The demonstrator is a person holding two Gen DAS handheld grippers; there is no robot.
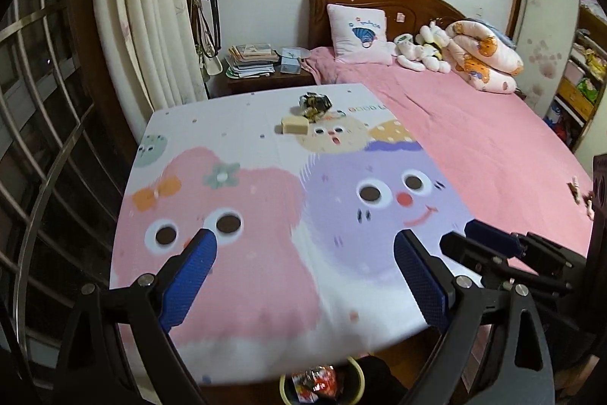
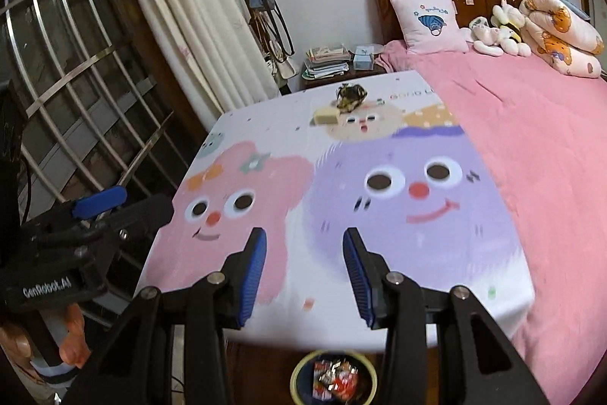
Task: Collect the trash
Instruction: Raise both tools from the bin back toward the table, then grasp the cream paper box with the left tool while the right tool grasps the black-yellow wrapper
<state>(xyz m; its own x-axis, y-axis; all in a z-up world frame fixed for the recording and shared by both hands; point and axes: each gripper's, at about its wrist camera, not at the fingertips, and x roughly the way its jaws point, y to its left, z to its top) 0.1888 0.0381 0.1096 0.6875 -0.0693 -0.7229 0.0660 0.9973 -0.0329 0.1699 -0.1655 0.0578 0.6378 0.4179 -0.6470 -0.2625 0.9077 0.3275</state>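
We see both tongs hanging over the cartoon-print bench (image 1: pixel 265 291), each pair standing apart with nothing between its blue pads. The left tongs (image 1: pixel 303 253) spread wide; the right tongs (image 2: pixel 303 253) gape about half as far. At twelve o'clock, near the bench's far edge, a crumpled dark wrapper (image 1: pixel 315 104) touches a tan sponge block (image 1: pixel 295 126). At six o'clock, below the near edge, a yellow-rimmed bin (image 2: pixel 334 380) holds red and silver wrappers (image 2: pixel 335 378).

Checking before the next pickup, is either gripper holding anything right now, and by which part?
Nothing is held: left gripper and right gripper both have empty, open jaws.
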